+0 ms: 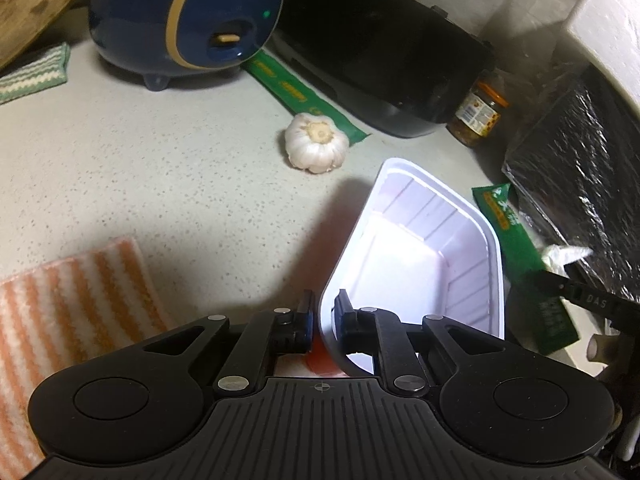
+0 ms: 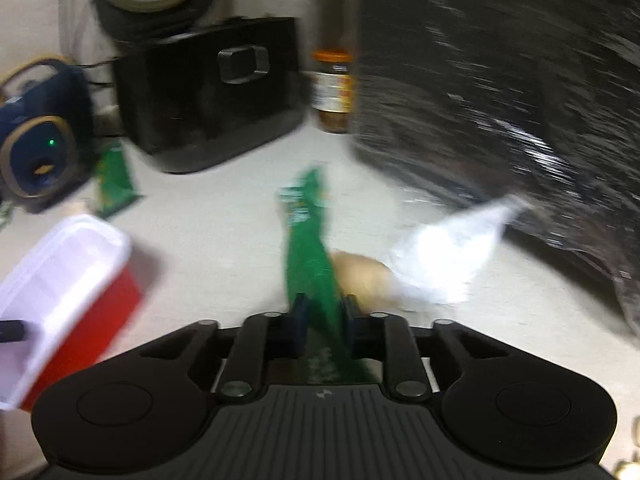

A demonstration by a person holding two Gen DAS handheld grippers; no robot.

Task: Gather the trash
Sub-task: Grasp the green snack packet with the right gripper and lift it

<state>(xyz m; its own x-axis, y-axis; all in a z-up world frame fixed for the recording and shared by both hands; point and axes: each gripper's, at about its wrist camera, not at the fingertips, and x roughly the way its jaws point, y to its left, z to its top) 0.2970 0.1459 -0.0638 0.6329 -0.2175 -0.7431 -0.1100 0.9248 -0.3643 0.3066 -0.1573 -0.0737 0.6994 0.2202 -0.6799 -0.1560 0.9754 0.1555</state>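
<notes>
My left gripper [image 1: 325, 308] is shut on the near rim of a white plastic tub [image 1: 420, 240], which is red on the outside and tilted up off the counter. In the blurred right wrist view the same tub [image 2: 68, 280] is at the left. My right gripper [image 2: 324, 308] is shut on a long green wrapper [image 2: 308, 248] that sticks out ahead between the pads. The left wrist view shows that wrapper [image 1: 516, 240] beside the tub, with one of the right gripper's fingers [image 1: 576, 296] on it. A crumpled white scrap [image 2: 448, 252] lies just right of it.
A second green wrapper [image 1: 296, 92] and a garlic bulb [image 1: 316, 142] lie on the speckled counter [image 1: 160, 168]. Behind stand a blue appliance [image 1: 188, 20], a black appliance [image 1: 380, 56] and a jar [image 1: 480, 114]. A black foil bag [image 1: 580, 184] fills the right; an orange-striped cloth [image 1: 72, 308] lies near left.
</notes>
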